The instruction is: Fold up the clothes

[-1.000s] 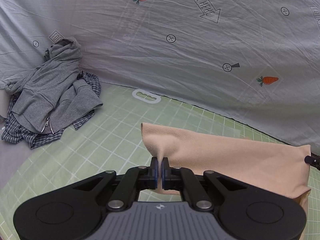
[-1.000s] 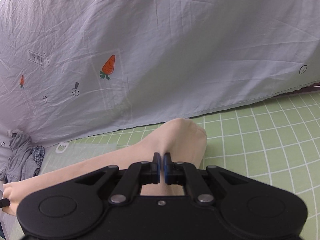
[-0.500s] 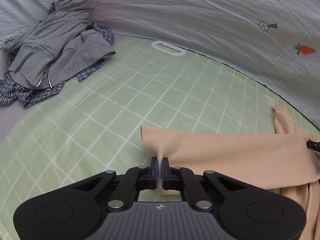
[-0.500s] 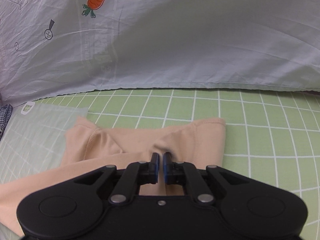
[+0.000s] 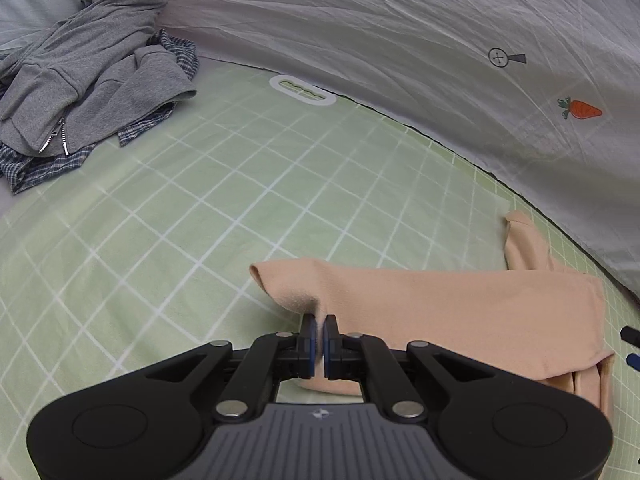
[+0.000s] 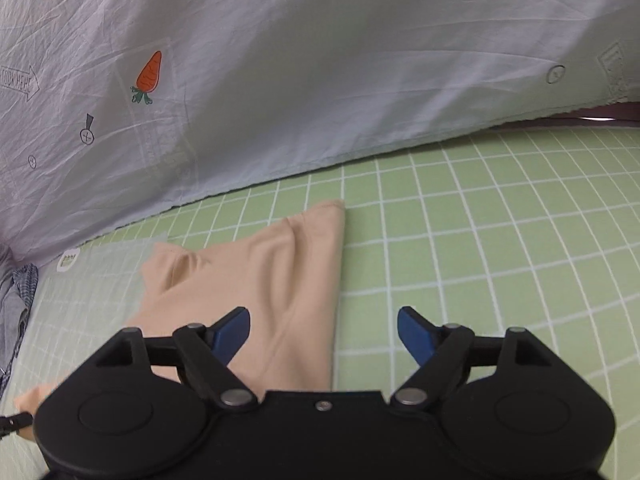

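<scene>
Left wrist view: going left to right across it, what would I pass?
Crumpled grey zip hoodie on a blue checked shirt → white oval handle cut-out in the green grid mat → peach cloth garment → orange carrot print.

A pale green mat (image 5: 208, 216) ruled with a white grid covers the whole work surface. Behind the mat's far edge rises a wrinkled pale grey sheet (image 5: 400, 80), printed with orange carrots (image 6: 149, 76), crossed circles and a "LOOK HERE" arrow. Near the mat's far edge sits a white oval label (image 5: 302, 90). The light is even and soft.
</scene>
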`<state>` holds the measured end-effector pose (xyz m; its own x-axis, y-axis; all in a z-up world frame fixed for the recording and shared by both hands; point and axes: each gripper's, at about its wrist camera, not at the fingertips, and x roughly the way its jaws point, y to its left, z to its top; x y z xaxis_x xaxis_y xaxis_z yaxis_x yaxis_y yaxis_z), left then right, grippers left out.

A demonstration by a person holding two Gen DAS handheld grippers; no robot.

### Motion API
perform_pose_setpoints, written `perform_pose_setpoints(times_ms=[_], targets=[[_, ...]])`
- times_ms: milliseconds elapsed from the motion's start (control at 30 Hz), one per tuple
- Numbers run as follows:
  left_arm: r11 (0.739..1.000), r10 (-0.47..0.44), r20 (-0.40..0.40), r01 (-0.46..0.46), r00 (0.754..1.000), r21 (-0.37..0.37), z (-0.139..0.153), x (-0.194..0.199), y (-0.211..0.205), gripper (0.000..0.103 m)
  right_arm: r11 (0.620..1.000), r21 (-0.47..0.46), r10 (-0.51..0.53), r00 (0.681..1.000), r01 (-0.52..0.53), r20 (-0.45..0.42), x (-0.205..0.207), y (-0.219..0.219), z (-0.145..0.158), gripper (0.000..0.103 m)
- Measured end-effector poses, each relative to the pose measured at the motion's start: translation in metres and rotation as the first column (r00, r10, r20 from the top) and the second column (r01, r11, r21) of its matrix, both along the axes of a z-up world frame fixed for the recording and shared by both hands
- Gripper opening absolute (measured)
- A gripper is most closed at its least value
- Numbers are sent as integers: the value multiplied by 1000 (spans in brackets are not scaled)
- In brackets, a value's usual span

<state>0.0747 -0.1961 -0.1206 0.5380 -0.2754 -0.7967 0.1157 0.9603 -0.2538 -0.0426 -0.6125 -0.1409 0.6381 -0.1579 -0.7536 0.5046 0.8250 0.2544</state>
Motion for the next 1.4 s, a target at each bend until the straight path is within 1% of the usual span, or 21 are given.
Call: perform_pose_setpoints(times_ms=[133, 200, 233, 300, 333, 400, 467, 500, 533, 567, 633, 767, 833, 900, 933, 967, 1033, 1100, 1167, 1333, 1400], targets=[[989, -134, 40, 136, 990, -57, 11, -19, -34, 4, 997, -68, -50, 994, 44, -92, -59, 17, -7, 82], [972, -212, 44, 216, 976, -98, 13, -30, -55, 4, 994, -84, -84, 989, 74, -120, -85, 22, -10, 84], [958, -257, 47, 261, 965, -120, 13, -37, -67, 4, 993, -79, -100, 987, 91, -126, -96, 23, -12, 89], [916, -372, 49, 375, 927, -146, 13, -50, -95, 4, 990, -51, -140, 983, 135, -121, -114, 23, -15, 92], [889, -435, 49, 438, 899, -133, 15, -56, -111, 5, 987, -32, -159, 980, 157, -117, -122, 22, -17, 92], [854, -514, 53, 517, 856, -59, 15, -71, -137, 11, 984, -28, -178, 977, 176, -115, -129, 24, -19, 92], [819, -574, 31, 574, 818, 1, 10, -84, -153, 38, 984, -40, -175, 978, 172, -109, -131, 28, -18, 92], [798, -602, 17, 601, 798, 29, 8, -91, -161, 43, 985, -52, -168, 981, 163, -102, -129, 30, -16, 93], [791, -611, 11, 610, 792, 41, 7, -94, -163, 53, 986, -66, -158, 983, 152, -93, -127, 33, -14, 98], [798, -602, 13, 601, 798, 39, 7, -94, -160, 63, 987, -84, -141, 987, 134, -75, -124, 37, -10, 103], [822, -569, 21, 569, 822, 29, 9, -94, -149, 72, 989, -108, -102, 994, 98, -38, -117, 45, -5, 103], [900, -436, -6, 436, 900, 21, -1, -86, -116, 73, 996, -90, -5, 1000, 7, 22, -89, 60, 4, 103], [931, -365, -34, 366, 930, 1, -8, -83, -96, 73, 996, -57, 70, 996, -67, 60, -71, 72, 6, 102], [954, -299, -62, 298, 952, -22, -14, -81, -76, 73, 990, -7, 143, 984, -143, 104, -53, 83, 7, 95], [963, -269, -75, 267, 960, -35, -18, -82, -66, 73, 982, 38, 177, 974, -184, 138, -45, 88, 5, 84], [969, -244, -86, 241, 966, -43, -21, -83, -57, 73, 973, 85, 198, 967, -213, 162, -39, 91, 2, 70], [977, -208, -101, 203, 973, -61, -25, -85, -42, 73, 943, 201, 228, 955, -266, 191, -23, 99, -9, 53], [983, -178, -116, 170, 977, -75, -28, -86, -30, 73, 920, 261, 242, 948, -292, 208, -15, 107, -17, 49], [986, -159, -127, 150, 979, -79, -31, -85, -21, 73, 912, 285, 251, 951, -295, 182, -7, 117, -26, 42], [986, -161, -145, 151, 976, -74, -37, -83, -12, 73, 926, 260, 255, 962, -272, 98, 4, 132, -41, 40], [984, -174, -152, 166, 973, -68, -40, -82, -11, 73, 929, 248, 258, 962, -273, 93, 5, 135, -43, 37]])
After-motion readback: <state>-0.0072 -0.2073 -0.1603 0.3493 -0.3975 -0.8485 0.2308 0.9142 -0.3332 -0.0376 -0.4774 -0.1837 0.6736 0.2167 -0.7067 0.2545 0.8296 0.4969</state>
